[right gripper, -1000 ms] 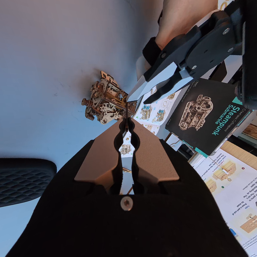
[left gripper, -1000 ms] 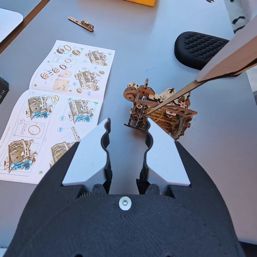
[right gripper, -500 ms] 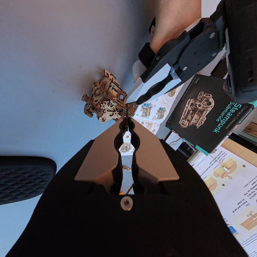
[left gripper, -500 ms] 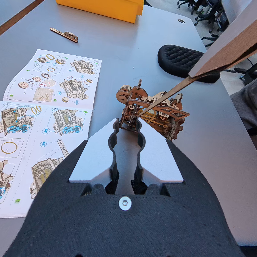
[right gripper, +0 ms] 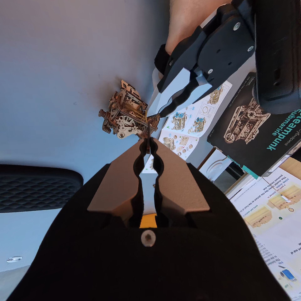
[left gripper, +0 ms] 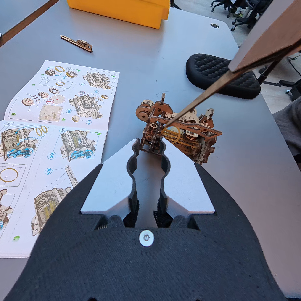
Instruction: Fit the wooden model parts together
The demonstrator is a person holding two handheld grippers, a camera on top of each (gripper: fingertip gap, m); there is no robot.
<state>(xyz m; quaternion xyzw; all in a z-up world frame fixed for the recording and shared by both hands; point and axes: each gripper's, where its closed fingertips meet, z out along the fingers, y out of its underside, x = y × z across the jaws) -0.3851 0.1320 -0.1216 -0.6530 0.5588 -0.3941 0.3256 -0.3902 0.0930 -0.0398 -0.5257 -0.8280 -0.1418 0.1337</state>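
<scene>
The wooden model (left gripper: 182,133) stands on the grey table (left gripper: 146,68), with yellow rubber bands inside it. My left gripper (left gripper: 149,141) has its jaws closed in on the model's near end frame, one fingertip on each side. My right gripper (right gripper: 147,140) is shut on a thin wooden stick (right gripper: 148,135). In the left wrist view the stick (left gripper: 195,104) slants down from the upper right, and its tip pokes into the model's top by a rubber band. In the right wrist view the left gripper (right gripper: 151,114) touches the model (right gripper: 125,117) from the right.
An open instruction booklet (left gripper: 61,114) lies left of the model. A loose wooden part (left gripper: 76,43) and a yellow bin (left gripper: 120,9) sit farther back. A black padded rest (left gripper: 219,76) is at the right. A black box (right gripper: 254,123) and another printed sheet (right gripper: 276,211) lie beyond the booklet. My hands' fingertips stand some 10 cm from each other.
My left gripper moved forward to the model and its jaws narrowed from wide open to around the end frame. The right gripper kept the stick's tip in the model.
</scene>
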